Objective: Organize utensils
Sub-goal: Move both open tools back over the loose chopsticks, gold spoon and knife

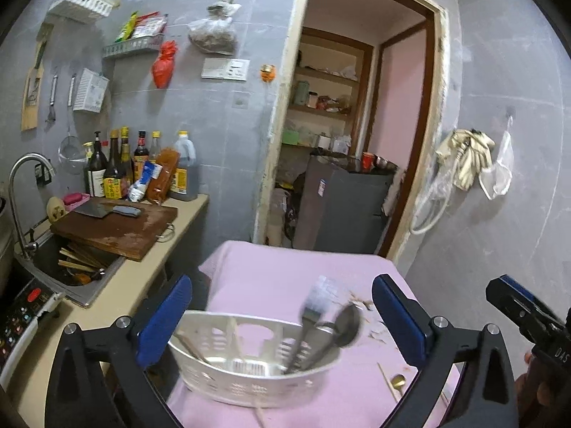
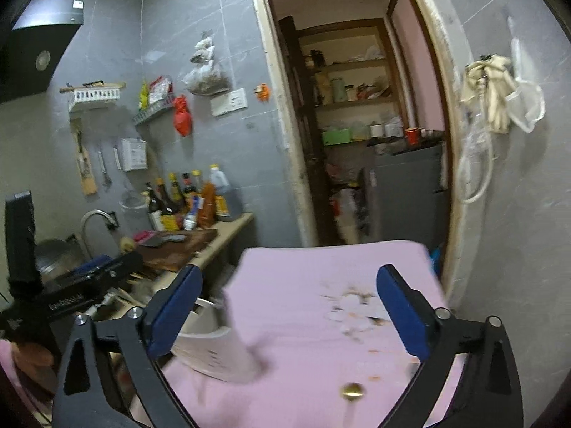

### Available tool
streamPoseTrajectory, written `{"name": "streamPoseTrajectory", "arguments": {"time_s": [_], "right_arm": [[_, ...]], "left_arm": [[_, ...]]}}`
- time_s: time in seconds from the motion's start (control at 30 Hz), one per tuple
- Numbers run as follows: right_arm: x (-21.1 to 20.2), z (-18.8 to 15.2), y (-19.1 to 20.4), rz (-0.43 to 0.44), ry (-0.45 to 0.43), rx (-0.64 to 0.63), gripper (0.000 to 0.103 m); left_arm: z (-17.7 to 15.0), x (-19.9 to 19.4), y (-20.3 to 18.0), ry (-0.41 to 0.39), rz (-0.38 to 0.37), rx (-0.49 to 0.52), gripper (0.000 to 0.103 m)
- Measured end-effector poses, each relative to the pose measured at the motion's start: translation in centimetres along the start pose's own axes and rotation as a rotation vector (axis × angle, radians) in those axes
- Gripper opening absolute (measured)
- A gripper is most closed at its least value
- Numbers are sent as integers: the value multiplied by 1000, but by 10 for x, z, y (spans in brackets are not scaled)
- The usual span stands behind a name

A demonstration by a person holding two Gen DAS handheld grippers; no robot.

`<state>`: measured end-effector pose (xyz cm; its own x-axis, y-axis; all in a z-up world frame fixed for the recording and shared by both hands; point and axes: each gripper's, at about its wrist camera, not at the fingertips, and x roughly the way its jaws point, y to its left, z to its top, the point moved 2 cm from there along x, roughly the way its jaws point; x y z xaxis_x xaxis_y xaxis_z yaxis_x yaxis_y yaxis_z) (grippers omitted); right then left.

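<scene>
Two things matter for your grip: the white plastic caddy [image 1: 249,363] and the loose pieces around it. In the left wrist view the caddy sits at bottom centre on the pink cloth [image 1: 285,278], between the fingers of your left gripper [image 1: 278,321], whose jaws are spread wide and hold nothing. A steel ladle [image 1: 342,328] and a flat, blurred utensil [image 1: 314,306], maybe a spatula, lean in the caddy's right end; thin sticks that look like chopsticks stand further left.

Judging by its slotted walls, the caddy is light, thin and a little springy. With tall metal pieces leaning to one side it will likely want to tip that way, so take it by the rim or a side wall near the loaded end rather than squeezing the middle, where the wall may flex.

Still loose on the cloth is a gold-headed spoon [image 1: 398,381], low right of centre in the left view; in the right wrist view its head [image 2: 352,390] lies low between the fingers of your right gripper [image 2: 285,321], also wide apart and empty. Expect it to be stiff, smooth and slippery, lying flat on soft fabric. The handle is too blurred to trace, but pinching across it near the head should stop it from swinging. A thin stick [image 1: 389,381] lies just beside the spoon; it is light and will roll, so close on it squarely. The cloth may drag or bunch under the pads.
</scene>
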<state>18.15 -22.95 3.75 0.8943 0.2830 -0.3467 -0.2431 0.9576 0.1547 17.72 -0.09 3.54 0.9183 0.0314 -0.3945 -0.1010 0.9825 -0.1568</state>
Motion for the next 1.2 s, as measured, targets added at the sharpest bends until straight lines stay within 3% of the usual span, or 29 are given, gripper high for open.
{"name": "streamPoseTrajectory", "arguments": {"time_s": [0.23,0.5,0.9,1.2], "right_arm": [[-13,-18,-72,-114,84,8,98],[5,-49,-132,-174,166,30,98],[80,-138,-177,-200,414,84,98],[108,-157,-170,-159,476,55,97]], "left_arm": [[-26,7,-61,47,-70,32,102],[-66,31,-119,116,-125,45,102],[-140,101,-144,333,-99,53,101],[-170,138,-137,530,-77,18,74]]}}
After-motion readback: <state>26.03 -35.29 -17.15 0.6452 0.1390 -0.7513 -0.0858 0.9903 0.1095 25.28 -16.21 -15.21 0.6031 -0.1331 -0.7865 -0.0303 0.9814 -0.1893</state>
